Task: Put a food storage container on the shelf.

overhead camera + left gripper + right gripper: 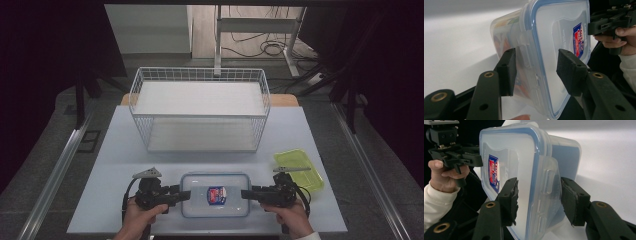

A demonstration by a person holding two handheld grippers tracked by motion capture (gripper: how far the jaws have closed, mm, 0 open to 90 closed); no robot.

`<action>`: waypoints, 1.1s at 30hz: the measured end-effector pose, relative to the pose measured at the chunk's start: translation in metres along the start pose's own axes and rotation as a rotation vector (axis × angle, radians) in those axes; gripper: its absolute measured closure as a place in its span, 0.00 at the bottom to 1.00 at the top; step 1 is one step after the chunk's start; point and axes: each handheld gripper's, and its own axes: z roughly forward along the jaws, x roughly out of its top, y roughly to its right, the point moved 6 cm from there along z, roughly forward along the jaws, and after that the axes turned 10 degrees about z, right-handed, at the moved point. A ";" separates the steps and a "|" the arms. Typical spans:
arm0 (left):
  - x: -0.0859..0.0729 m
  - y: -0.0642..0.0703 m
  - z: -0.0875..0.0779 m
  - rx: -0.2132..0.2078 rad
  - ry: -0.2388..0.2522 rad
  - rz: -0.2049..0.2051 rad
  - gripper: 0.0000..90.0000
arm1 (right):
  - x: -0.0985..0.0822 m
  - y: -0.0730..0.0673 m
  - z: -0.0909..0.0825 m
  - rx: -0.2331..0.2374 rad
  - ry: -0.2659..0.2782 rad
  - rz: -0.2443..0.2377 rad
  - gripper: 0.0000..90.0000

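Two claws (184,195) (246,193) part-open astride one lidded box (215,207), ungripped; one wire basket (200,107); one green lid (299,167)

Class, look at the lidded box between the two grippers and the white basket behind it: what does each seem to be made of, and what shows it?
Lidded box: likely clear, glossy plastic; its contents show through the wall, and it has a blue seal line and moulded latch flaps.
White basket: probably coated or painted metal wire; thin rods form an open grid, with a matte white finish.
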 end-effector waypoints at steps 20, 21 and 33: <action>0.023 0.002 -0.017 0.021 0.049 0.060 0.58 | 0.017 -0.019 -0.007 0.015 0.076 -0.079 0.56; 0.025 0.002 -0.019 0.022 0.054 0.065 0.58 | 0.020 -0.022 -0.009 0.014 0.081 -0.086 0.56; 0.090 0.004 -0.059 0.053 0.133 0.155 0.58 | 0.072 -0.069 -0.026 0.016 0.149 -0.182 0.56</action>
